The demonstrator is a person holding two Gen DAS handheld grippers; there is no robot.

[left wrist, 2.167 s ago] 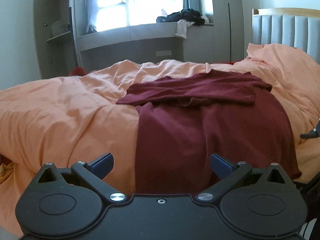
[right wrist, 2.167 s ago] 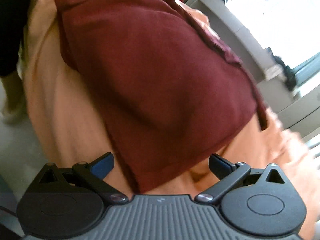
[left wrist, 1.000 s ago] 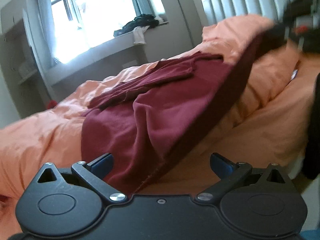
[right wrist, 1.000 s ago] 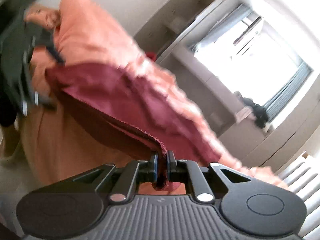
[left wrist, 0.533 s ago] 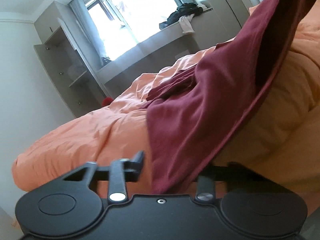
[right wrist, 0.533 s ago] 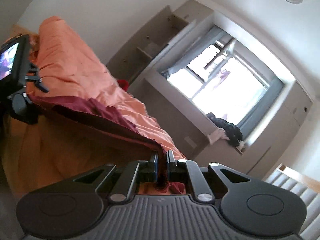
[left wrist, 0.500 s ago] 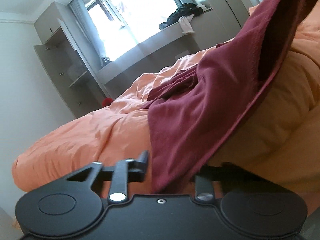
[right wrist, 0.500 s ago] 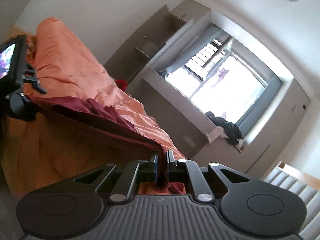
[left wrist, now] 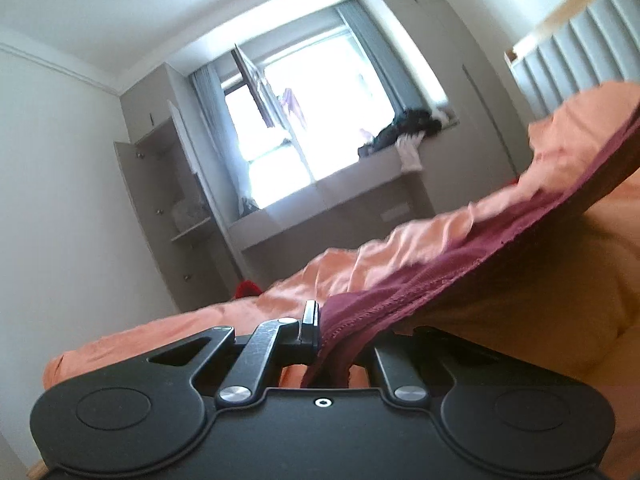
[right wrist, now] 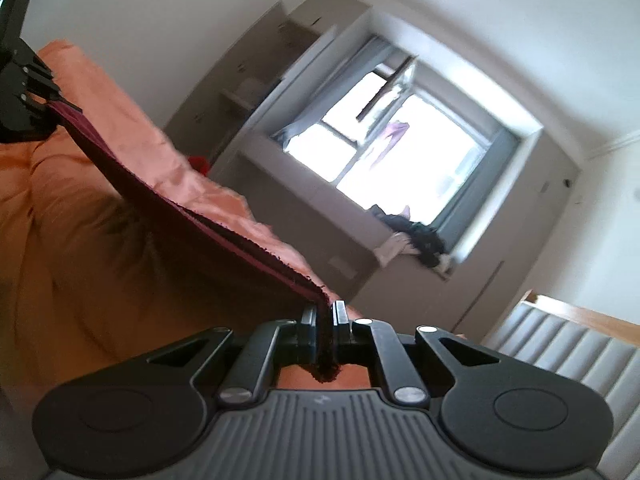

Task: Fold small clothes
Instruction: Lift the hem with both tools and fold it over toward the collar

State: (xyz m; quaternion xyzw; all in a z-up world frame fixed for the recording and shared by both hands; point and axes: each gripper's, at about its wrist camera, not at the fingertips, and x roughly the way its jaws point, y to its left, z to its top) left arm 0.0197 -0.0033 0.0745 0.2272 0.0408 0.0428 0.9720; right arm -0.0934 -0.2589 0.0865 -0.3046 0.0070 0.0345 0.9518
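Maroon garment (left wrist: pixel 460 256): soft, light, hem taut above orange bedding (left wrist: pixel 520 292) | left gripper (left wrist: pixel 326 332), right gripper (right wrist: pixel 324 332) pinch its corners (toward twelve o'clock) | hold hem corners.

No legible txt, labels, brands or nos. anywhere in either view. Only mark: small embossed logo, centre of ribbed housing on right gripper (right wrist: pixel 323 330), lower middle of frame, too small to read.
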